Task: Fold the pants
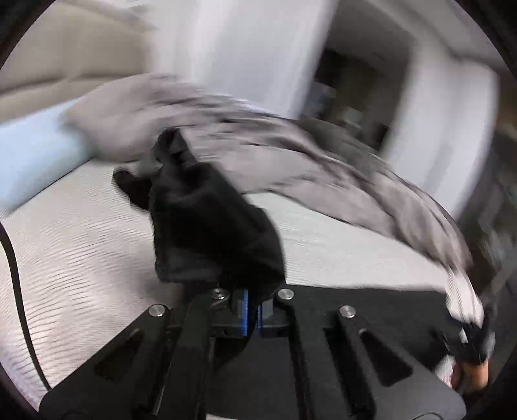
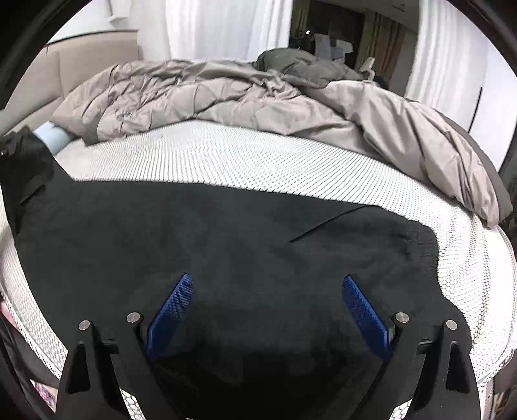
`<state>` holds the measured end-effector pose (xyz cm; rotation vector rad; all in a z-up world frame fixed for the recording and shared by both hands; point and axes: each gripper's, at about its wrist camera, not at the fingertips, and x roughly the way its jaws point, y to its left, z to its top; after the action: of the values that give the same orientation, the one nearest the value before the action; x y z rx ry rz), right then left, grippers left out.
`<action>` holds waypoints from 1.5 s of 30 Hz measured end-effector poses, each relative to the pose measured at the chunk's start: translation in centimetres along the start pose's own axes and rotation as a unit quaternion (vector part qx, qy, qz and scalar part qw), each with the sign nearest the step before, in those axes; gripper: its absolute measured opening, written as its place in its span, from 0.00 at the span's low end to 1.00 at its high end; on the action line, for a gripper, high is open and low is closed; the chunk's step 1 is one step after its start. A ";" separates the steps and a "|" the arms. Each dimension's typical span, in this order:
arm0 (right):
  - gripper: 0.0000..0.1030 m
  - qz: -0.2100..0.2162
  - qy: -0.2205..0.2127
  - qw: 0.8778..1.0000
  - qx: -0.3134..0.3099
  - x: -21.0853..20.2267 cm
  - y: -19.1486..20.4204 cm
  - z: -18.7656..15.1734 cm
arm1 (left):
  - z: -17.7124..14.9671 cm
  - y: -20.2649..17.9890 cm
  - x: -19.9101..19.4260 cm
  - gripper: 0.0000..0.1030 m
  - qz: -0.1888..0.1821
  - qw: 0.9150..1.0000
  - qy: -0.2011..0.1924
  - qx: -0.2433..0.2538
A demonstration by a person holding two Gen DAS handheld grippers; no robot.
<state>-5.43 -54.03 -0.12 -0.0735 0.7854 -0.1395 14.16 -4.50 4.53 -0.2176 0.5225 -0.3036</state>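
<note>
The black pants [image 2: 226,245] lie spread flat across the white patterned mattress [image 2: 226,155] in the right wrist view. My right gripper [image 2: 268,284] is open just above them, its blue pads [image 2: 171,310] wide apart and empty. In the left wrist view my left gripper [image 1: 252,307] is shut on a bunched end of the black pants [image 1: 206,219] and holds it lifted above the mattress [image 1: 80,232]. That view is blurred by motion. The lifted end also shows at the left edge of the right wrist view [image 2: 22,161].
A crumpled grey duvet [image 2: 258,97] is heaped along the far side and right edge of the bed. A light blue pillow [image 2: 53,135] lies at the far left by the beige headboard [image 2: 48,71]. White curtains [image 2: 210,29] hang behind.
</note>
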 end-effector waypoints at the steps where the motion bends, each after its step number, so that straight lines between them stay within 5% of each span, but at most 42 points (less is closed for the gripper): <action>1: 0.92 -0.004 -0.006 1.000 0.009 -0.2 -0.4 0.2 | -0.6 -3.0 0.8 0.01 -0.028 0.999 0.011 0.023; 3: 0.92 -0.009 -0.013 1.000 0.024 -0.4 -1.1 0.4 | -2.9 -8.6 2.9 0.06 -0.082 0.994 0.048 0.057; 5: 0.92 -0.017 -0.012 0.999 0.041 -0.4 -2.2 0.5 | -6.3 -13.2 5.9 0.35 -0.162 0.978 0.103 0.084; 6: 0.92 -0.020 -0.010 0.999 0.047 -0.2 -2.6 0.5 | -8.3 -14.7 6.9 0.57 -0.197 0.967 0.133 0.093; 7: 0.92 -0.024 -0.005 0.998 0.056 0.0 -3.2 0.4 | -10.5 -15.9 8.3 0.59 -0.221 0.955 0.169 0.101; 11: 0.92 -0.016 0.010 0.997 0.077 0.3 -4.2 -0.2 | -13.4 -16.6 9.1 0.59 -0.221 0.945 0.205 0.123; 14: 0.92 0.017 0.017 0.997 0.070 0.3 -3.3 -0.5 | -10.8 -14.8 7.3 0.60 -0.222 0.955 0.158 0.117; 18: 0.92 0.118 0.033 0.989 0.086 1.0 -1.2 -0.1 | -6.1 -10.1 6.4 0.73 -0.205 0.971 0.097 0.080; 20: 0.91 0.166 0.051 0.980 0.102 2.0 0.0 0.2 | -4.8 -7.3 6.4 0.73 -0.139 0.985 0.075 0.074; 23: 0.82 0.226 0.083 0.963 0.124 4.1 1.8 0.6 | -4.1 -3.4 7.0 0.73 -0.056 0.994 0.077 0.054; 28: 0.77 0.279 0.129 0.937 0.168 8.4 4.0 0.6 | -4.2 2.8 8.8 0.73 0.007 0.994 0.112 0.007; 33: 0.24 0.283 0.127 0.933 0.183 8.9 4.5 0.9 | -5.5 5.8 10.3 0.73 0.031 0.990 0.140 -0.003; 35: 0.17 0.295 0.113 0.931 0.181 7.5 4.3 1.3 | -5.6 6.2 11.2 0.73 0.034 0.989 0.143 -0.001; 41: 0.16 0.305 0.061 0.941 0.136 -0.2 4.5 0.2 | -5.6 5.0 10.8 0.73 0.028 0.989 0.144 0.012; 45: 0.21 0.253 0.123 0.950 0.134 3.3 4.5 -2.5 | -6.5 3.8 10.9 0.73 0.032 0.985 0.167 0.033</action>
<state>-4.48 -50.10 -4.75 0.4093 1.0030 0.2372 20.62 -5.42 -6.98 -0.0846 0.8491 -0.2965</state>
